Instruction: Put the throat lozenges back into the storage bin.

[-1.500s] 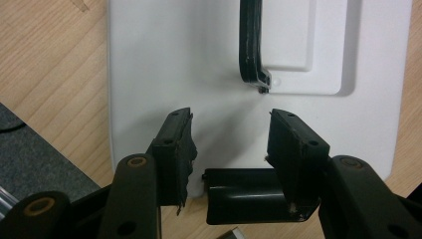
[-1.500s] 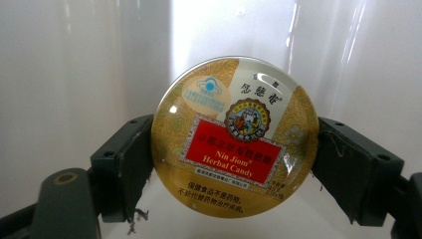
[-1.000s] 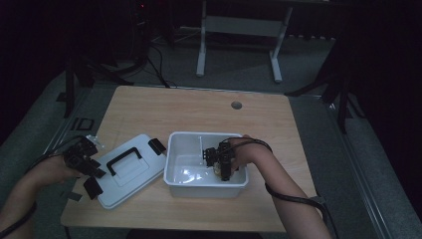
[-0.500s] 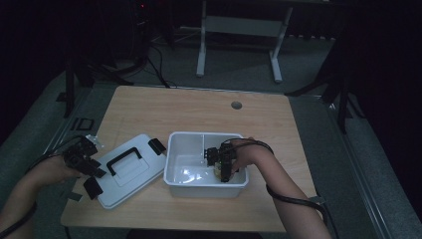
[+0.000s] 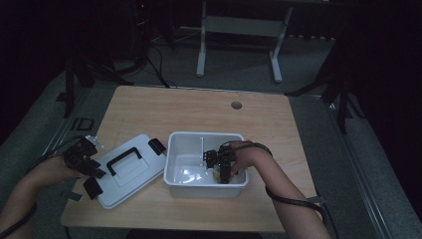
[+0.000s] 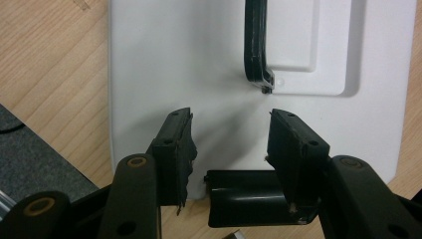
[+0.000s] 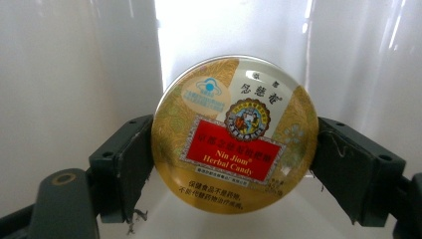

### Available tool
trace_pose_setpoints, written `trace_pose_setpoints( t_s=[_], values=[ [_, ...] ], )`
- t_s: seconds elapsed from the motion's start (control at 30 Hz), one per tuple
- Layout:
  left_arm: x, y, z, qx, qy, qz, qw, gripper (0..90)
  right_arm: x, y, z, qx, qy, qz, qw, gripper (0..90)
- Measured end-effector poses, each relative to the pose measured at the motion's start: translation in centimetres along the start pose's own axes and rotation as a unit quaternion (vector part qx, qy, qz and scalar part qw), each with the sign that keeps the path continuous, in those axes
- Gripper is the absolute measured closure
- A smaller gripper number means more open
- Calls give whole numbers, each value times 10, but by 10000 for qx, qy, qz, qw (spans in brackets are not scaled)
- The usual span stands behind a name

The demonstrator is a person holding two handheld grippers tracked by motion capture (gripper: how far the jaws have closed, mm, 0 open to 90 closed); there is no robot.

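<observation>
Right hand-held gripper (image 7: 234, 149) pinching a round gold candy tin (image 7: 234, 134) inside the white plastic bin (image 5: 174, 149).

Keeping the jaws square across the tin's rim is helping it stay put; it is probably hanging just above the floor. The left hand-held gripper (image 6: 229, 144) is hovering spread over the white lid (image 6: 199, 55) on the wooden bench (image 5: 199, 109); the right gripper view alone is showing the label.

Left gripper (image 6: 230, 149): bottom of the frame, two black jaws spread apart with nothing between them.
Lid (image 6: 199, 64): white plastic, flat on the table, filling the middle and upper right.
Handle (image 6: 255, 42): black, folded into a recess at upper centre of the lid.
Latch (image 6: 246, 204): black clip at the lid's near edge, bottom centre, between the jaws.
Table (image 6: 54, 64): light wood, left side.
Floor (image 6: 35, 154): grey, lower left corner.
</observation>
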State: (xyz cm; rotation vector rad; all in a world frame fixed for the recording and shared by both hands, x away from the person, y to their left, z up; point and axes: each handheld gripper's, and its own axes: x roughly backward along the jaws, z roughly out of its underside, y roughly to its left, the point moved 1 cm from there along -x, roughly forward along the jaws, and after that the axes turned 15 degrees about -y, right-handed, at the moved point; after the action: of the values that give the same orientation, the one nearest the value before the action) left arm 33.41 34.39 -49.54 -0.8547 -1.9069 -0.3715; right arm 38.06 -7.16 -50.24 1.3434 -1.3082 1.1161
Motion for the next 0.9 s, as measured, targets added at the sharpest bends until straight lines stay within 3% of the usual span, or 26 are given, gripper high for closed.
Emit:
trace_pose_setpoints(
  t_s=[0.63,0.9],
  values=[
    [-2,-2,-3,7,33,14,10000,517,21,2,2,80,-215,96,9997,197],
    [-3,-3,-6,-11,53,35,10000,517,39,3,-1,151,-518,155,9984,186]
  ],
)
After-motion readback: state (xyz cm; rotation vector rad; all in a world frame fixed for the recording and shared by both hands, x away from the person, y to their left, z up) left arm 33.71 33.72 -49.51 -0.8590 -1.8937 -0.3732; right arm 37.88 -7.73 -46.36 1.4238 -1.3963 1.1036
